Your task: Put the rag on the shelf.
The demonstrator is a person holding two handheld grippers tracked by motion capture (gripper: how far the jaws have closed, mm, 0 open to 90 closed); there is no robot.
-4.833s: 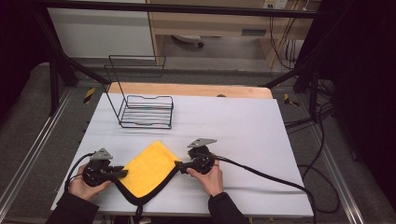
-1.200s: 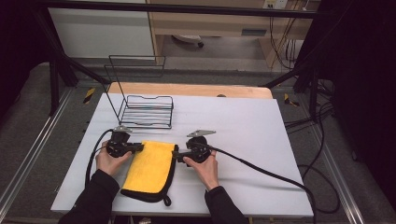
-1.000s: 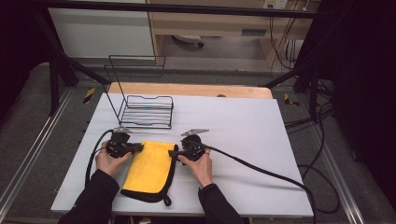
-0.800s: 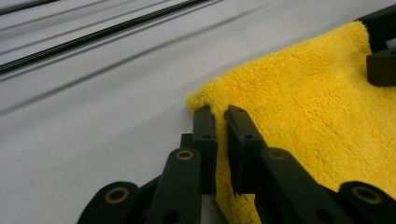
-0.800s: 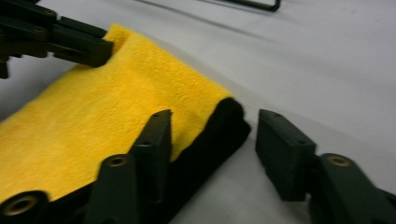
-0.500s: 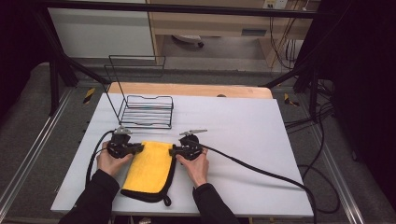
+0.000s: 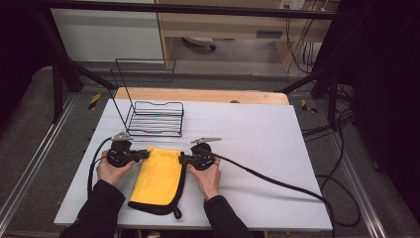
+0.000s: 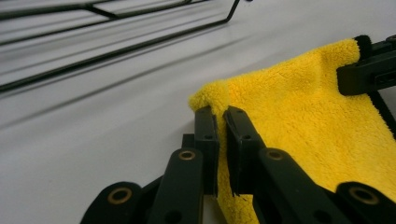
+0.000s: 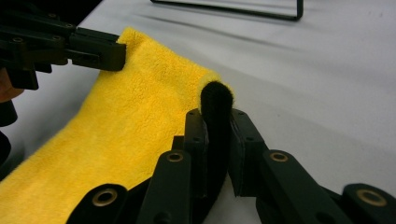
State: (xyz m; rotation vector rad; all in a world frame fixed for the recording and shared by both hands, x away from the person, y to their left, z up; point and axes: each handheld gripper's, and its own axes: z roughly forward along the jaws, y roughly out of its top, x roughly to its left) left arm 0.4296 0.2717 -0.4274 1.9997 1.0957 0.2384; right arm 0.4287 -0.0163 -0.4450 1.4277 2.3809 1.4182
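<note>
We see the left hand-held gripper (image 7: 144, 155) and the right hand-held gripper (image 7: 182, 159), its jaws just closed, each pinching a far corner of the yellow cloth (image 7: 159, 176) near the table's (image 7: 277, 148) front edge.

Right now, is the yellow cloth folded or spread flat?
Folded: the cloth lies doubled on the table, its black-edged lower layer showing along its near edge.

Bright even overhead light on the white table (image 7: 257, 129), dark surroundings, soft shadows, blurred close-up foregrounds
</note>
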